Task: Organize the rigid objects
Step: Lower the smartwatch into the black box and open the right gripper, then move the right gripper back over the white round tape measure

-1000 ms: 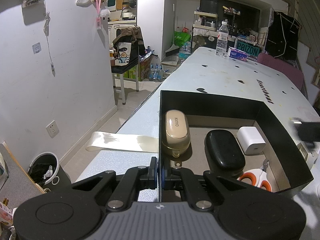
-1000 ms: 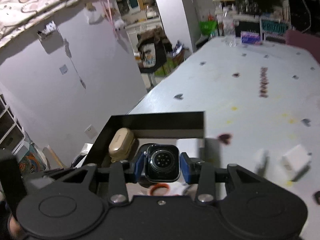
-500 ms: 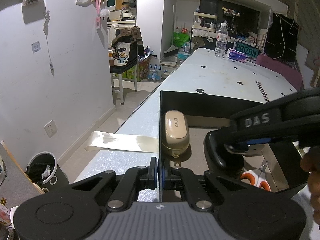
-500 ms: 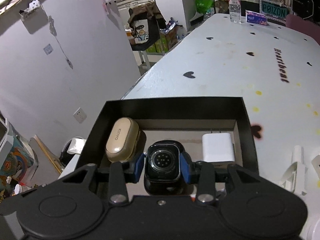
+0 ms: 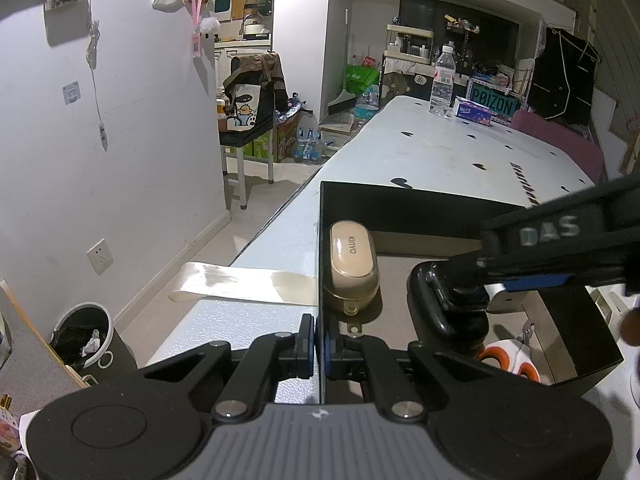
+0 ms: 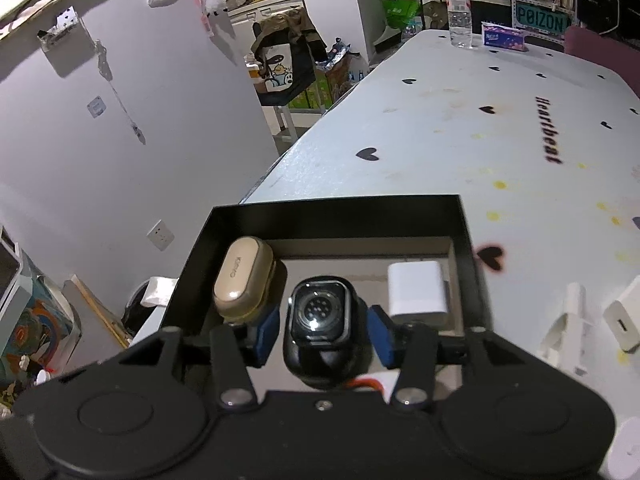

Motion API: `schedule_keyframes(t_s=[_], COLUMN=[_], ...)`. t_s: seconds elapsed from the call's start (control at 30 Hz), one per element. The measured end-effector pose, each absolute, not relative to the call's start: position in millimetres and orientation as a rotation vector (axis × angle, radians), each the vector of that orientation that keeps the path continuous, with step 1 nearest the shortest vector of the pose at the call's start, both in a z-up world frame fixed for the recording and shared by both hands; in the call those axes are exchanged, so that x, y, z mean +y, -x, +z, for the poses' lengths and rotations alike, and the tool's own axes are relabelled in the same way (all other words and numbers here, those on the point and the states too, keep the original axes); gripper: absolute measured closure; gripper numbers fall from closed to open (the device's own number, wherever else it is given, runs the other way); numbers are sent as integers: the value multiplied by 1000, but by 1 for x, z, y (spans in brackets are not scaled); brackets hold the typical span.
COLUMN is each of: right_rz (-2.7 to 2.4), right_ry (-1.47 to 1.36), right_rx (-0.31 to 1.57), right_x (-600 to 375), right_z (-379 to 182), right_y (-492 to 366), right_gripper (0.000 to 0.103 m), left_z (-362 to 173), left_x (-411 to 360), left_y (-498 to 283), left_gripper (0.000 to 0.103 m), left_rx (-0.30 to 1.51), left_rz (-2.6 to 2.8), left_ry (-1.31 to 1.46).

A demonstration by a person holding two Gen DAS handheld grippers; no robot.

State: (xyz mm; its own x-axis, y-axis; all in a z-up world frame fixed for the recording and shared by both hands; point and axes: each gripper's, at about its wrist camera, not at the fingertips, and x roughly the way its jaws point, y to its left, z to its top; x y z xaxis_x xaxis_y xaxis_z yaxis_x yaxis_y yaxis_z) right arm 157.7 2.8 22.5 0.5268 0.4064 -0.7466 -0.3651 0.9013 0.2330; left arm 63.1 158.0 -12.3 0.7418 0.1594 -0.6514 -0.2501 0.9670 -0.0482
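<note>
Black watch (image 6: 319, 312) lies between blue pads (image 6: 267, 334) of right gripper (image 6: 322, 330), pads spread apart, not touching it. Watch rests on black case (image 6: 326, 360) inside black box (image 6: 336, 216), between beige case (image 6: 242, 284) and white charger (image 6: 416, 288). Left gripper (image 5: 320, 346) pinched tight on box left wall.

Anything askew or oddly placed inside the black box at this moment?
One thing: the smartwatch body sits on top of the black oval case rather than on the box floor, face down with its sensor back up. The right gripper is open around it. The beige earbud case and white charger lie flat.
</note>
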Motion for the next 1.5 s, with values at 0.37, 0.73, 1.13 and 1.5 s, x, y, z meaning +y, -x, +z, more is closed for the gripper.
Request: schedule_keyframes(t_s=[0.37,0.73,1.13,1.5], right_rz=[444,419,386,288], right_ry=[-48,-29,-31,-27], right_rx=[882,841,789,728], right_x=[-29,-47,-73,-129], right_z=[34,42,50,51], right_y=[-130,-107,-88,-79], right_gripper=[37,16,4,2], left_z=[-12,-13,-14,-14], left_x=[158,159,158,158], left_y=[-63,-63,-64,-64], left_gripper=[98,98,98,98], left_rx=[701,703,704,704], left_rz=[225,228,230,230], left_ry=[135,128,124,124])
